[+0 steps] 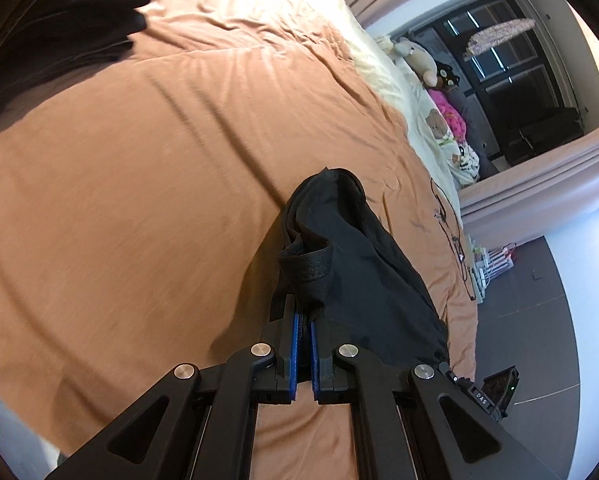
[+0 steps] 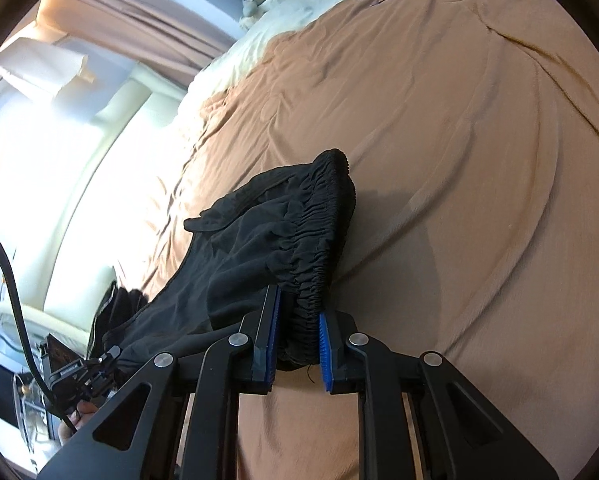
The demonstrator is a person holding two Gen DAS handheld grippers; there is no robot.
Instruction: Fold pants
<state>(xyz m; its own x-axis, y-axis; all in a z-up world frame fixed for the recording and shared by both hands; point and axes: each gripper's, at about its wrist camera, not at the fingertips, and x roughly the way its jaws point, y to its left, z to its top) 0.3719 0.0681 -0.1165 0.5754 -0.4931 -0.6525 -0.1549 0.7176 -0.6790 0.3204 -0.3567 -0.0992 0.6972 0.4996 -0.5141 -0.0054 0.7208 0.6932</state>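
The black pants hang bunched between both grippers over an orange-brown bed cover. My right gripper is shut on the gathered elastic waistband, which fills the gap between its blue pads. From there the cloth trails down to the lower left. In the left wrist view, my left gripper is shut on a fold of the black pants. A strip of waistband stands up just beyond its fingertips. The rest of the garment drapes to the right.
A pile of dark clothing lies at the bed's far left corner. Plush toys and a cream blanket sit along the far side, with a black cable on the cover. Grey floor lies to the right of the bed.
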